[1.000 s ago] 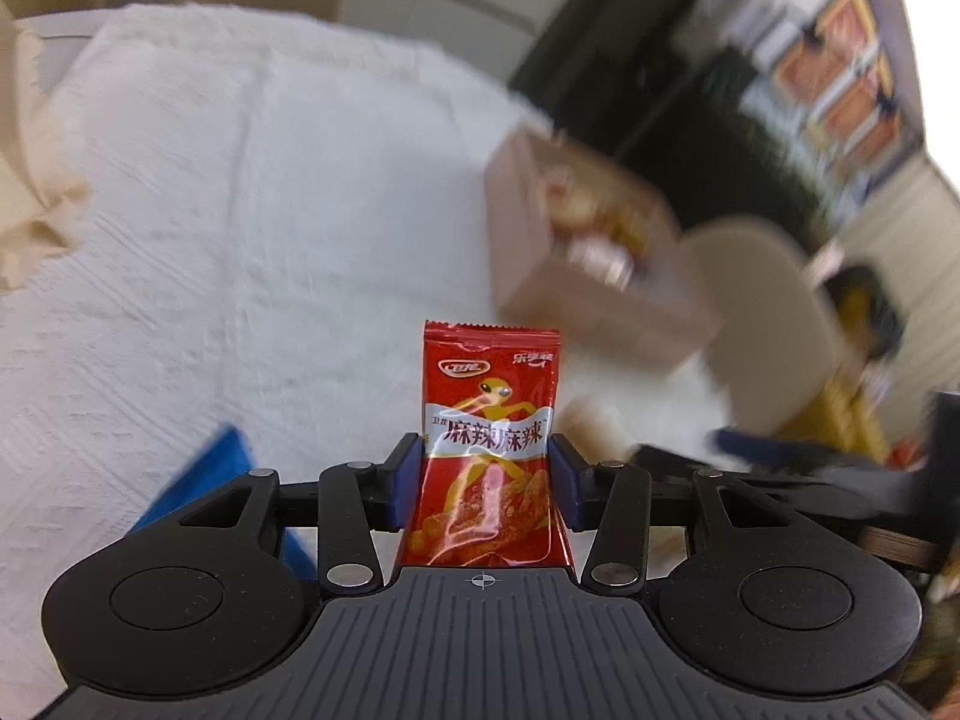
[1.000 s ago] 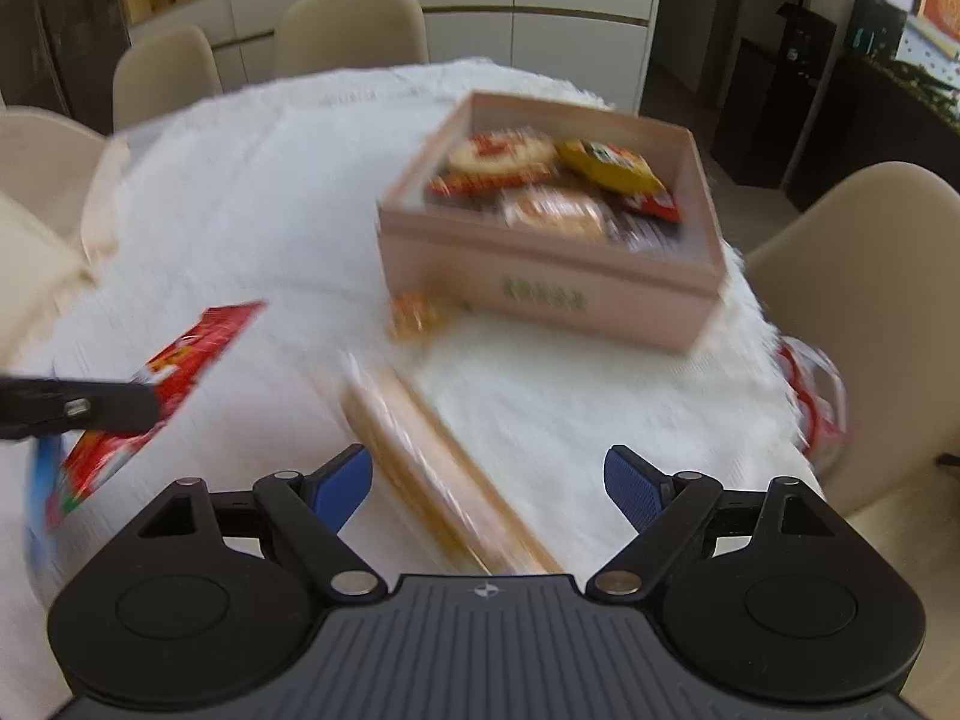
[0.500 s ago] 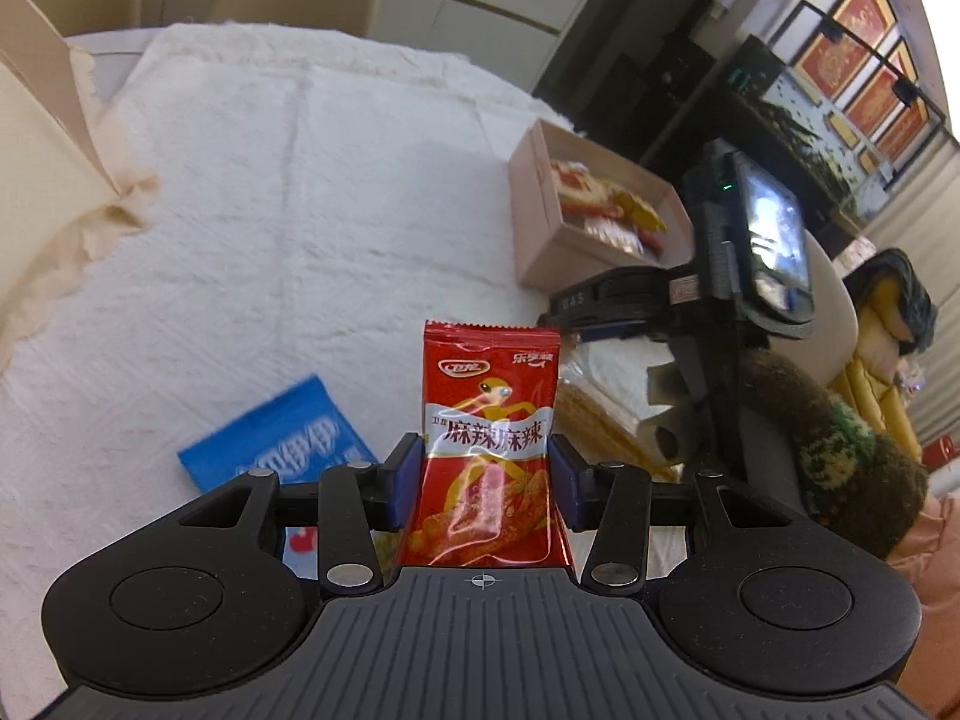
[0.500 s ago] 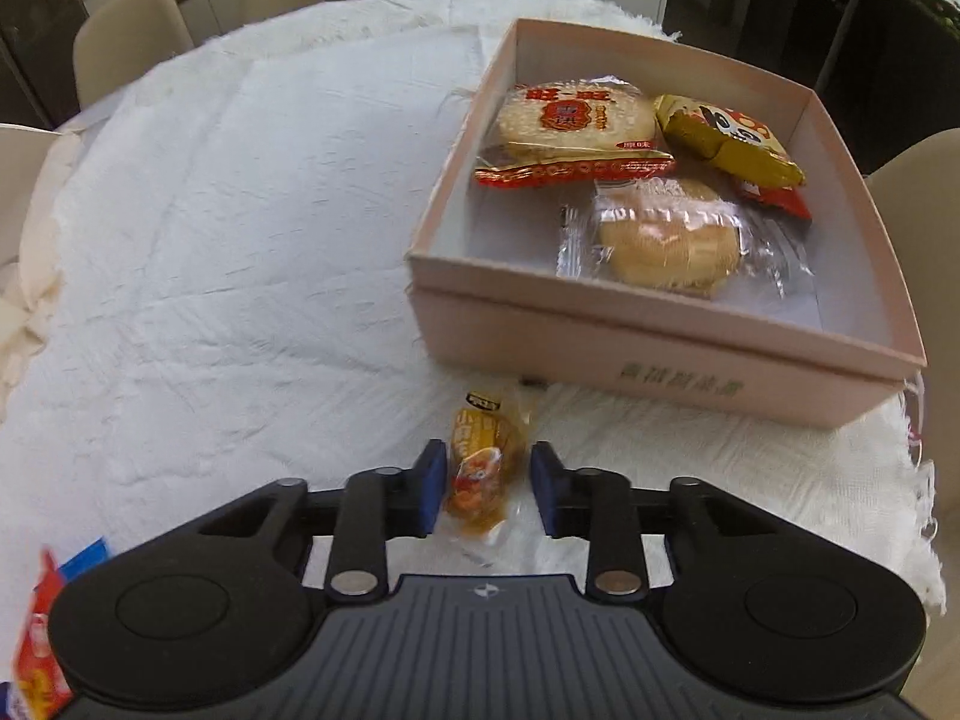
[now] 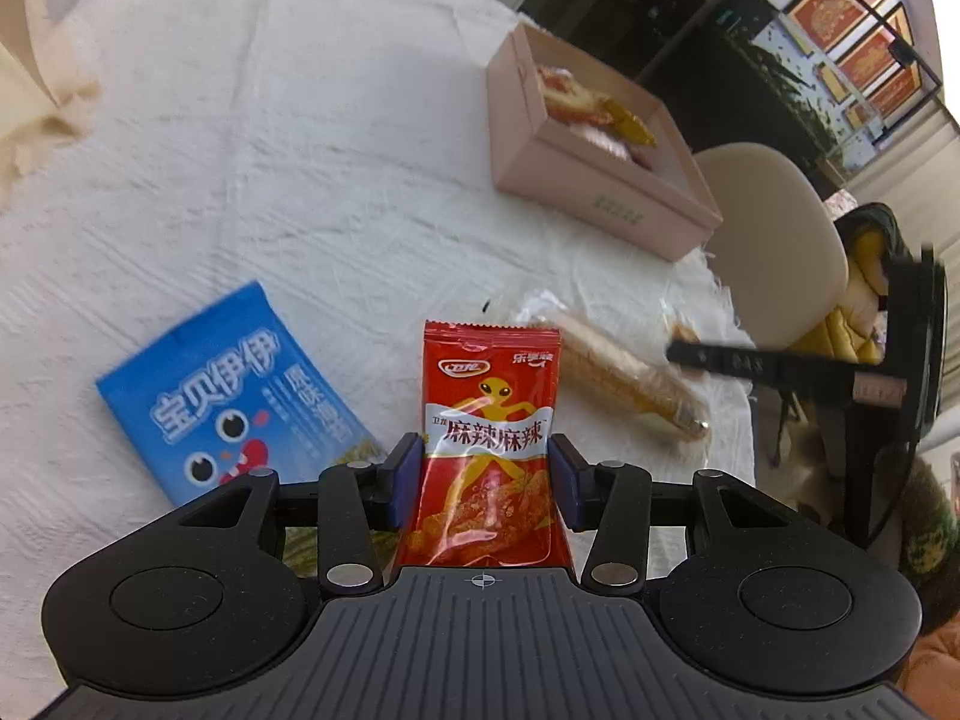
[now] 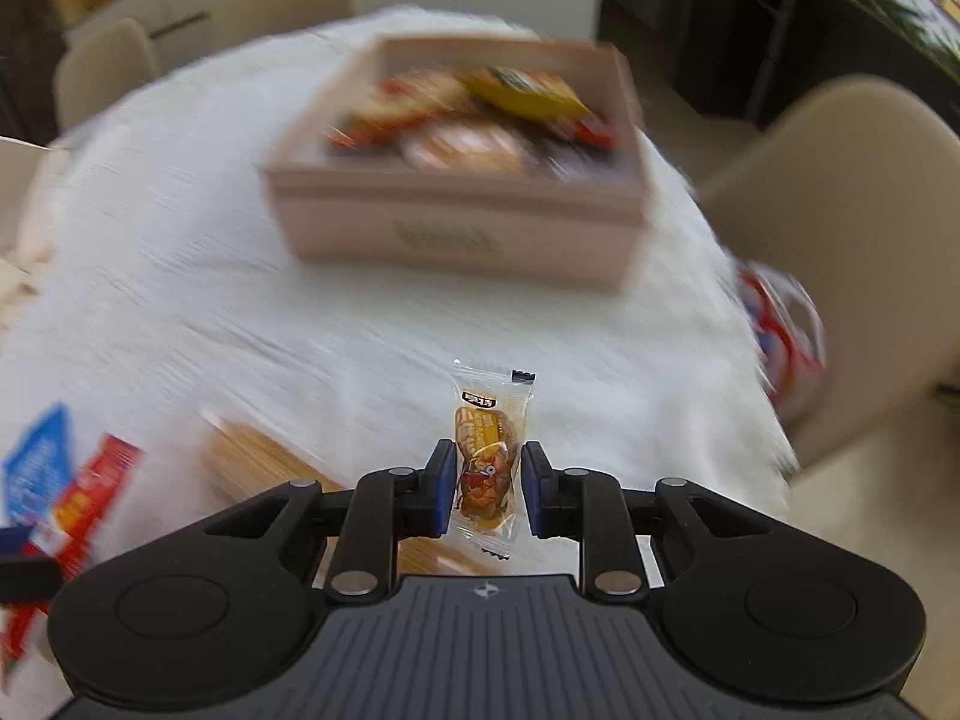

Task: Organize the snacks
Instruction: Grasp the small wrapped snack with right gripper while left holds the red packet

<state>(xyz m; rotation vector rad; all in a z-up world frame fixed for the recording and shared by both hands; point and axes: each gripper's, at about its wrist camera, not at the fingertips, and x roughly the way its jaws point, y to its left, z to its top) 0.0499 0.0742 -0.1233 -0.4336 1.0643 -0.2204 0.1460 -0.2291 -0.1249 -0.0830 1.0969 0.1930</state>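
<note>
snack box [image 5: 576, 180] on the tablecloth [image 5: 300, 150], long wrapped snack [image 5: 624, 378] before it, flat packet [image 5: 240, 408] left

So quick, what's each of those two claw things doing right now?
Left gripper: closed on the red snack packet.
Right gripper: jaws have just been closing, now holding the small yellow candy.

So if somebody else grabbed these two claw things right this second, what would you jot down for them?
Left gripper: shut on the red spicy snack packet.
Right gripper: has just closed on the small yellow candy, lifted off the cloth.
Pink box: already holds several snacks.
On the tablecloth: blue packet, long clear-wrapped biscuits.
Left to do: box both held items, then those two.
</note>
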